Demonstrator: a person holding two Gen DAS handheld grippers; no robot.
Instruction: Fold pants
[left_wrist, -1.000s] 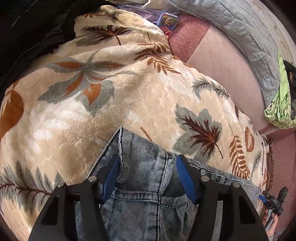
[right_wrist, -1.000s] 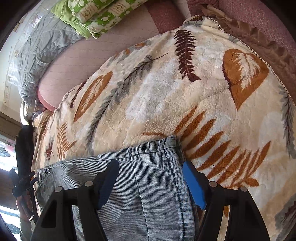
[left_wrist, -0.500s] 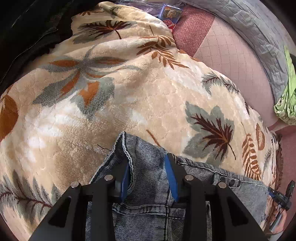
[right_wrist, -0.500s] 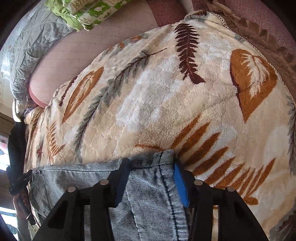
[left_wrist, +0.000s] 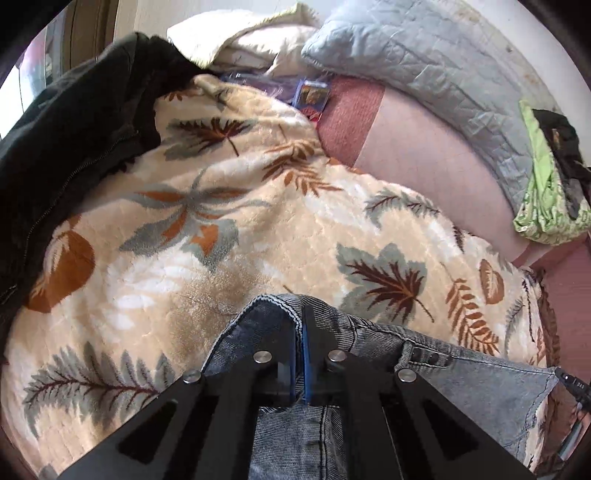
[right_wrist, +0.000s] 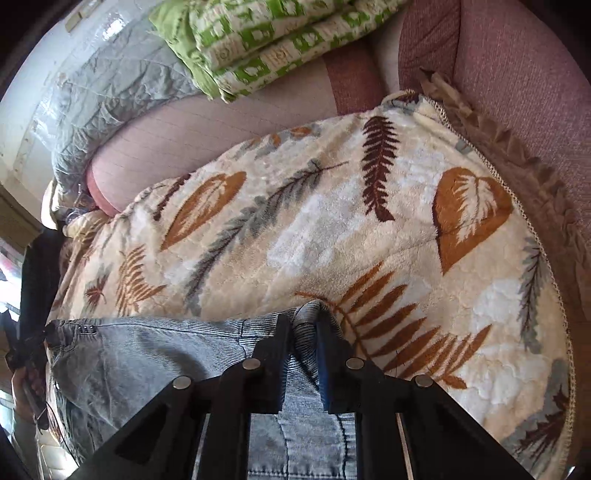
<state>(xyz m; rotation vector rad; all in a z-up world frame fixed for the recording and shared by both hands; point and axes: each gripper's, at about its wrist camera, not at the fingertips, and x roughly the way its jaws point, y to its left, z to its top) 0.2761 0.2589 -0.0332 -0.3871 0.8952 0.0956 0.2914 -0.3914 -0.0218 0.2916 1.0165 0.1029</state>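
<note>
Black jacket beside left claw only.

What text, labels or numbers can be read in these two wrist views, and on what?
No text can be read with confidence.
Colourful printed packet at the far edge of the leaf-print blanket: printing too blurred to read.
Other gripper's body at the right edge of the left wrist view: small white marking, too small to read.
Jeans: metal studs, no legible brand.
Green-and-white patterned bedding: pattern only, no words.
</note>
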